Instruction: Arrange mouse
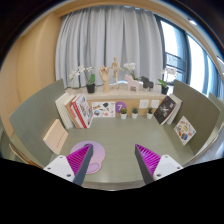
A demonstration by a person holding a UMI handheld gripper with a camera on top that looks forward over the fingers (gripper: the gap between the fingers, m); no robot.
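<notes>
Nearest us, the gripper (113, 162) has its jaws released over the green surface (120, 135), the round purple mat (91, 160) at ten o'clock; no mouse is visible.

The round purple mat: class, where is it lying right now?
In the gripper view, the round purple mat lies on the desk beside the left finger of the open gripper, below the row of books.
</notes>
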